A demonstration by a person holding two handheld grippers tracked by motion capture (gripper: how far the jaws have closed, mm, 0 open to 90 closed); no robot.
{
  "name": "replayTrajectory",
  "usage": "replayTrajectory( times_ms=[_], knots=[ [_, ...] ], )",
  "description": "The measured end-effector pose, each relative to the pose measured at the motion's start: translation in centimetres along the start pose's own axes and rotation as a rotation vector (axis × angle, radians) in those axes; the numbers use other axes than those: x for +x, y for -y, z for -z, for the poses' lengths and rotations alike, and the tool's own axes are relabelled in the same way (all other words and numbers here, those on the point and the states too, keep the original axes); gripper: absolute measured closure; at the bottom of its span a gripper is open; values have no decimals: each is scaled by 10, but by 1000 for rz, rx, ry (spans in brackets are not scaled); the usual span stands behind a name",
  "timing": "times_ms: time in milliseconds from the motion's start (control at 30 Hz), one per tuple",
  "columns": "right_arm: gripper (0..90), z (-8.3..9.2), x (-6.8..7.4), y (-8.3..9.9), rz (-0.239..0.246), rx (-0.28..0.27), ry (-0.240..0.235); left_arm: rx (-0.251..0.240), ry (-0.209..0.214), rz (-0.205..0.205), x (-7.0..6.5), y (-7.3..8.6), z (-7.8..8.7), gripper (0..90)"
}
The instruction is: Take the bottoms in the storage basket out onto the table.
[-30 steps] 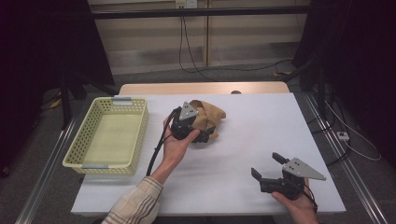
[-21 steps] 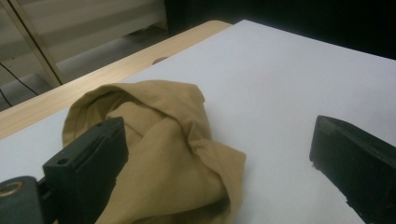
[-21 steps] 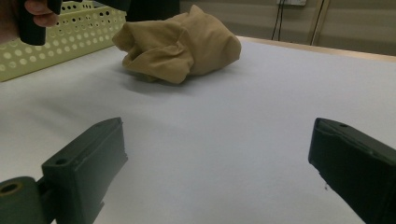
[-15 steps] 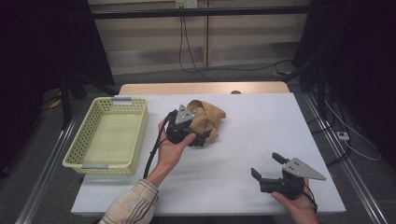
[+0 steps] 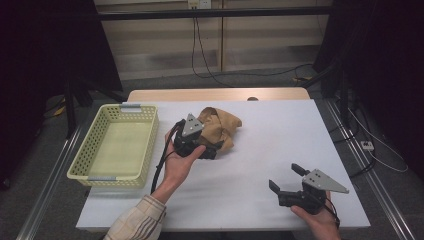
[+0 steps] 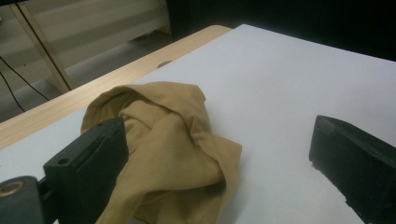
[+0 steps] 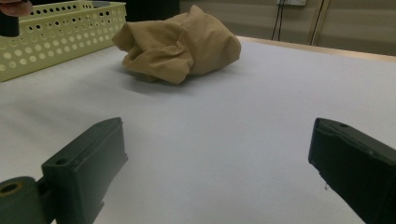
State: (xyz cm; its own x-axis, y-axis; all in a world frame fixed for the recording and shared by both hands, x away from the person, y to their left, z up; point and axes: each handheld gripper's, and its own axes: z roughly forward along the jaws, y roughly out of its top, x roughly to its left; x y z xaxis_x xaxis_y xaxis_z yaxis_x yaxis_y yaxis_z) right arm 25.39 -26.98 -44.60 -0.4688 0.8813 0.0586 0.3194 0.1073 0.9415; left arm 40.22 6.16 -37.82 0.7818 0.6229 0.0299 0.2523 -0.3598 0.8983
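Note:
A crumpled tan cloth lies in a heap near the middle of the white table. My left gripper is right at the cloth's near edge, open, its jaws wide apart. In the left gripper view the cloth bulges between the two black jaws, against the left one; nothing is clamped. My right gripper rests open near the table's front right, far from the cloth, with bare table between its jaws.
A pale yellow perforated basket stands at the table's left side, nothing visible inside; its wall also appears in the right gripper view. A wooden strip runs along the table's far edge. Cables hang behind and to the right.
My left gripper has slid slightly toward the table's near-left along the cloth's edge. The right gripper has stayed still and open.

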Motion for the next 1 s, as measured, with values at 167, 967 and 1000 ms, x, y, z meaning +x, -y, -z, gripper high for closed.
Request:
replayTrajectory(
  times_ms=[167, 967, 1000],
  knots=[
    [37, 0, 0, 0, 0, 0, 0, -1, -8, -18, -3, 0, 7, 49],
    [37, -1, 0, 0, 1, 1, 0, -19, -37, -27, -6, 14, 39, 52],
    [37, -1, 0, 0, 1, 0, 0, -23, -34, -22, -6, 16, 40, 51]
  ],
)
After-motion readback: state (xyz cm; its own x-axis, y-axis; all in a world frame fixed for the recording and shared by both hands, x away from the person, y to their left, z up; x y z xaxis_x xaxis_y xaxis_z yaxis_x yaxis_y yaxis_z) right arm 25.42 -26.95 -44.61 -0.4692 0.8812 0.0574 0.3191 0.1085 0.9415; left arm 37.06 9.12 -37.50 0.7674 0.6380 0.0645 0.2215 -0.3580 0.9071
